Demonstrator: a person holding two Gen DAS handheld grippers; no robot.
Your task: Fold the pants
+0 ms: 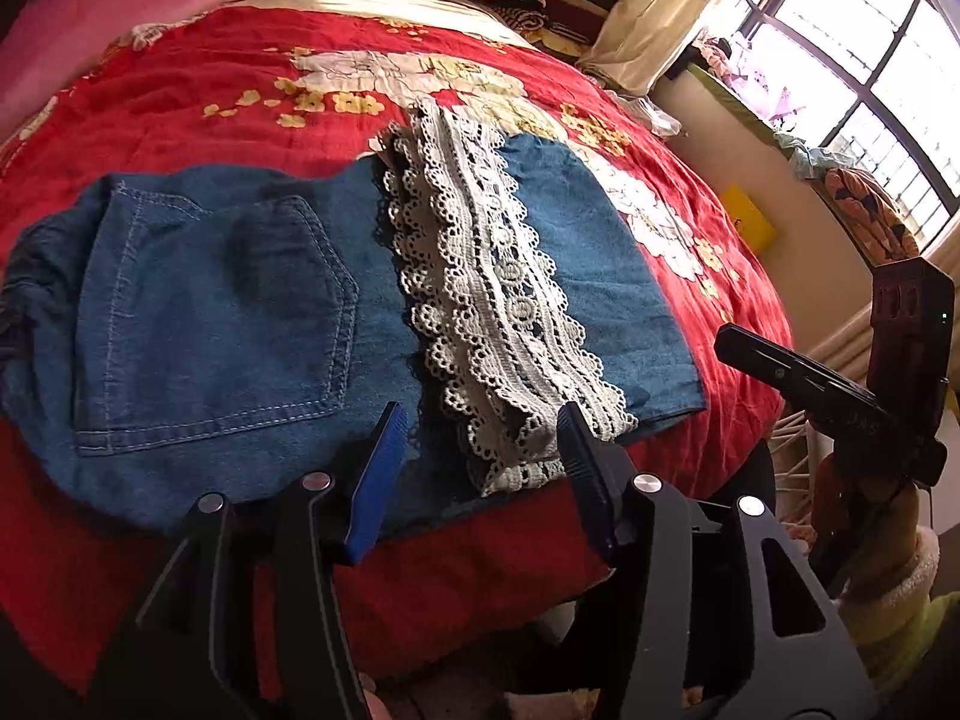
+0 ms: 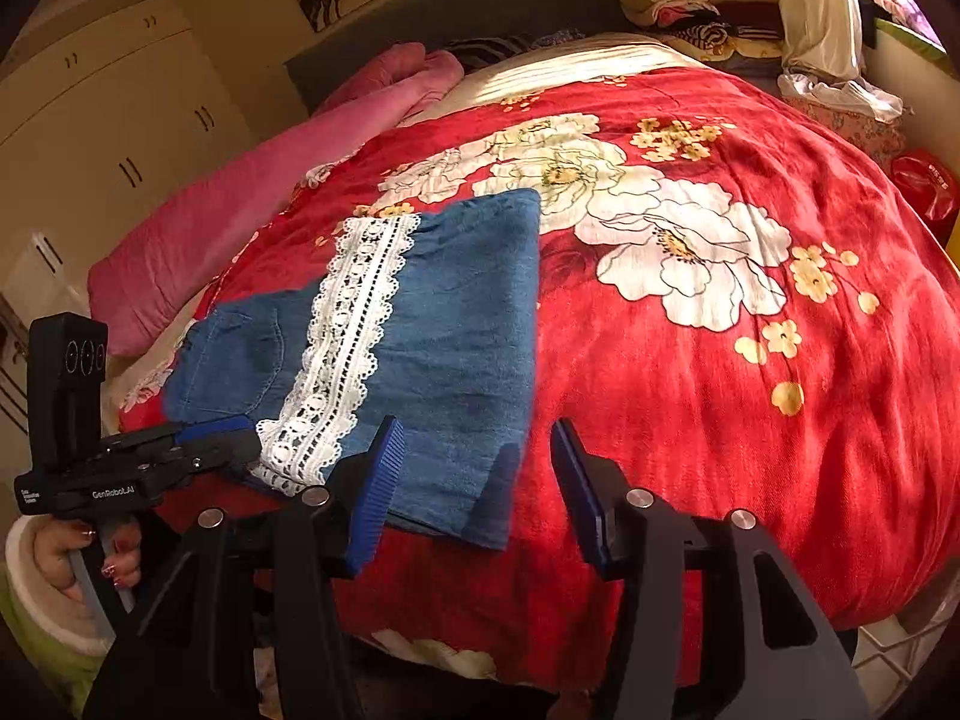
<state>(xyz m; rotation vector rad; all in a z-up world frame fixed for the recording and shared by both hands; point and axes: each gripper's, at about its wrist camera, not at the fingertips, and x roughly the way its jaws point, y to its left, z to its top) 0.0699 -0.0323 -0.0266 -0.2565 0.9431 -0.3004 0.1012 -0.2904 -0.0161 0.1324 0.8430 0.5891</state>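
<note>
Blue denim pants (image 1: 228,324) with a white lace band (image 1: 498,300) lie flat on the red floral bedspread (image 1: 210,78), back pocket up. My left gripper (image 1: 480,462) is open, hovering over the near edge of the pants, by the lace end. It also shows in the right wrist view (image 2: 204,441), low at the left. My right gripper (image 2: 477,480) is open over the near right corner of the pants (image 2: 456,360), its left finger (image 2: 378,480) above the denim. In the left wrist view it (image 1: 798,378) sits off the bed's right edge.
A pink quilt (image 2: 240,222) lies along the bed's far left. Piled clothes (image 2: 690,6) sit at the head of the bed. A window (image 1: 870,60) and a curtain (image 1: 660,18) are on the right. Cupboards (image 2: 120,108) stand at the left.
</note>
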